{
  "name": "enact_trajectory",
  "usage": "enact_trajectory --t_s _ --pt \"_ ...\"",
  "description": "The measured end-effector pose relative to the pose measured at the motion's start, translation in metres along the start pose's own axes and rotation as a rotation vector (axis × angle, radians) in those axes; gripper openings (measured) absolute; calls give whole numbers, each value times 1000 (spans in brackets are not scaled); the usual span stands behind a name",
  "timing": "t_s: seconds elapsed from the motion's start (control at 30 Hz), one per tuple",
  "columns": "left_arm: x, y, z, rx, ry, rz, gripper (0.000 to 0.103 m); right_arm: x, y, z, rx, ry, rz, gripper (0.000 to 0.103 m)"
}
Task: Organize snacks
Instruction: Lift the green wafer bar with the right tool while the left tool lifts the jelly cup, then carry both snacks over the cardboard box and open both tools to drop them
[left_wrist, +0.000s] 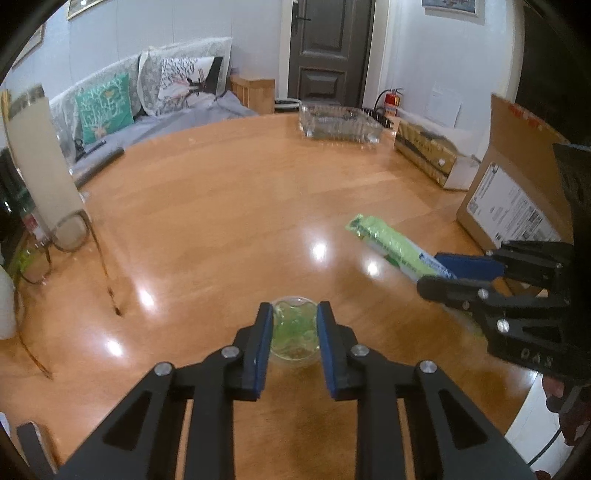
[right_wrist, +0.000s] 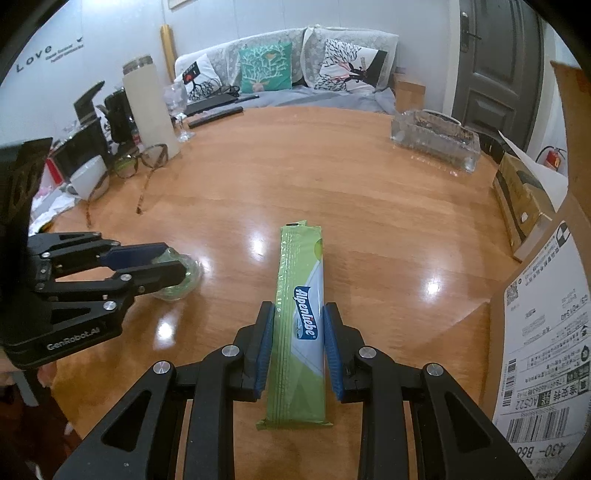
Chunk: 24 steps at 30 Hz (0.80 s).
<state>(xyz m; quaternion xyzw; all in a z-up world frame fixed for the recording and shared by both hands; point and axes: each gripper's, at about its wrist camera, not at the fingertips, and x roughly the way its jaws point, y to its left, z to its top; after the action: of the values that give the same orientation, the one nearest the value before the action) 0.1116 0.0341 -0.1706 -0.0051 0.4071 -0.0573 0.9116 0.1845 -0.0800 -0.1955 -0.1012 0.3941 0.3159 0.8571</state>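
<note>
Blue pads of the left gripper (left_wrist: 294, 314) bracket a small clear jelly cup (left_wrist: 294, 334) with green contents, the jaws drawn narrow against its two sides, so it reads as gripped; whether the cup rests on the wooden table (left_wrist: 229, 206) or rides just above it cannot be told. Off to the right, the right gripper (right_wrist: 298, 314) has its jaws closed narrow on a long green Alpenliebe candy pack (right_wrist: 301, 314), clamped nearer its rear end, with the far end reaching well out ahead over the table. Both snacks sit near the table's near edge, well apart from the clear glass tray (left_wrist: 341, 123) at the far side, which looks the likely place to gather them, though a cardboard box (right_wrist: 546, 332) stands closer on the right. To carry well, I would keep the cup upright and squeeze lightly, since thin plastic may buckle, and hold the pack level because its long free end could droop or swing and catch the tray's rim.
</note>
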Motion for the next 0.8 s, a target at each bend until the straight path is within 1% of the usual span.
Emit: enact_trajectory --t_s 0.1,0.23,0.33,0.47,0.6,0.7,0.8 --pt "-16 3 6 0 -24 0 21 -15 11 5 -25 -27 14 22" --pt "-43 2 14 6 -82 9 21 -46 20 17 -37 -84 42 22" --pt "-73 -6 27 29 -140 5 21 -79 25 28 -56 -147 45 22" --pt "-104 -27 47 65 -206 -24 21 -128 21 41 -70 -227 46 22" --pt "-128 -51 68 91 -257 -86 21 -170 5 46 -65 -292 2 22" --pt "-143 -83 87 139 -292 -129 21 -193 -14 44 -47 -319 -41 22" --pt "-148 -114 106 168 -297 -206 21 -212 -41 37 -12 -333 -90 22"
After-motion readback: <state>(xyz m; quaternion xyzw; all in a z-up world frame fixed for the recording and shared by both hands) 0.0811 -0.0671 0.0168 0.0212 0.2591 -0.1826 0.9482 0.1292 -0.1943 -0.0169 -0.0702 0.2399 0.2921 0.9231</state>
